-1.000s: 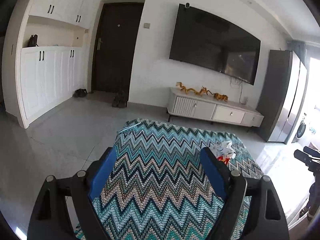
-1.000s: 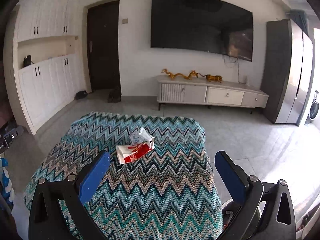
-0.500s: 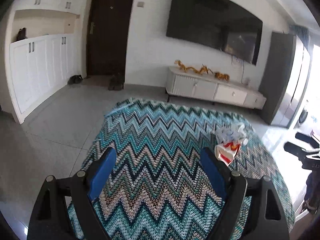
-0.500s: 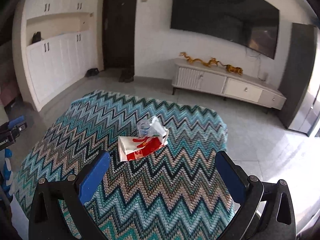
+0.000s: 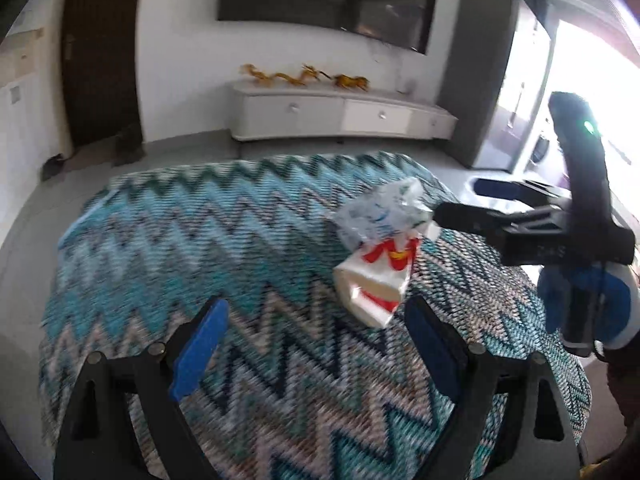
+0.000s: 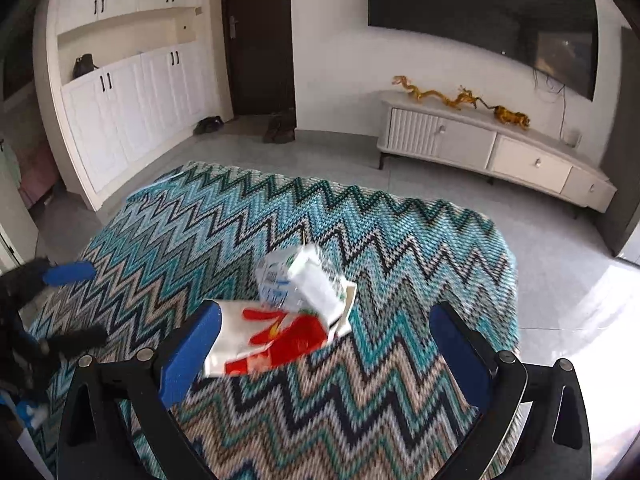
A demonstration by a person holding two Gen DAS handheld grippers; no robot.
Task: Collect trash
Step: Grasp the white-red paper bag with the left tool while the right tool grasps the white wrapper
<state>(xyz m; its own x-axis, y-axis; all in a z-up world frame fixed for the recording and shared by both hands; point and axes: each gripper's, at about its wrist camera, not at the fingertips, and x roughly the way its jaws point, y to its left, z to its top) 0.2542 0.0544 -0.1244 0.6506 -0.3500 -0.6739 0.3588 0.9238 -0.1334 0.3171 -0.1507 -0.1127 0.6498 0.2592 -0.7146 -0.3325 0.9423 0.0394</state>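
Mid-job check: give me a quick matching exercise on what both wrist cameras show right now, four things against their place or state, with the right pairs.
Things:
1. red-and-white paper bag
2. crumpled white wrapper
3. golden dragon figurines
4. right gripper

Places or states:
A. on the white TV cabinet
B. open, nothing between its fingers
C. lying flat on the zigzag blanket
D. resting against the bag's far end

Pairs: 1-C, 2-D, 3-A, 4-B

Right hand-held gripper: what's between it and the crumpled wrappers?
Only bare zigzag blanket, in the right wrist view; the right hand-held gripper stands open before the crumpled red-and-white wrappers.
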